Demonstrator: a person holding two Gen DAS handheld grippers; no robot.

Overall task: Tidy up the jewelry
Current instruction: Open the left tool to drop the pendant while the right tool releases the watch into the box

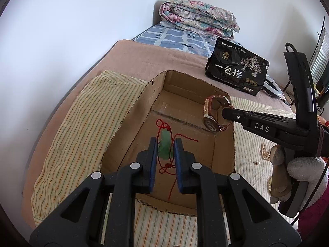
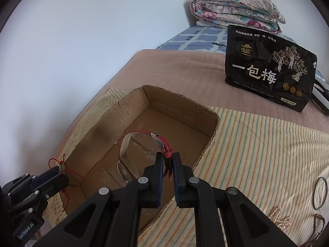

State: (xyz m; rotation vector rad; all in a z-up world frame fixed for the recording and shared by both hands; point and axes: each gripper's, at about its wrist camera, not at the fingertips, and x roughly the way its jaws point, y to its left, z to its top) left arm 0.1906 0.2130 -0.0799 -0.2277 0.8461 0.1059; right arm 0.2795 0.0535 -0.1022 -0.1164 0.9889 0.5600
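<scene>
bed with striped cloth (image 2: 257,144) lying under cardboard box (image 1: 127,111) | left gripper (image 1: 164,150) pinching green pendant (image 1: 164,146) on red cord, hanging over box floor | right gripper (image 2: 166,164) pinching red-strapped watch (image 2: 144,150) inside box | advising: be lowering both near the floor, then spreading jaws, keeping the 2 pieces apart

Place: a bedroom in a home.
Bed (image 2: 185,70): fills most of the view, covered by a pinkish-brown blanket, set against a plain pale wall (image 1: 72,30).
Bedding: a folded floral quilt (image 1: 197,18) lies at the far end on a blue checked sheet (image 1: 176,37).
Cloth: a yellow striped sheet (image 2: 267,144) is spread over the blanket.
Household bits: an open cardboard box (image 2: 135,107) on the sheet, and a black snack bag (image 2: 267,70) standing behind it.
</scene>
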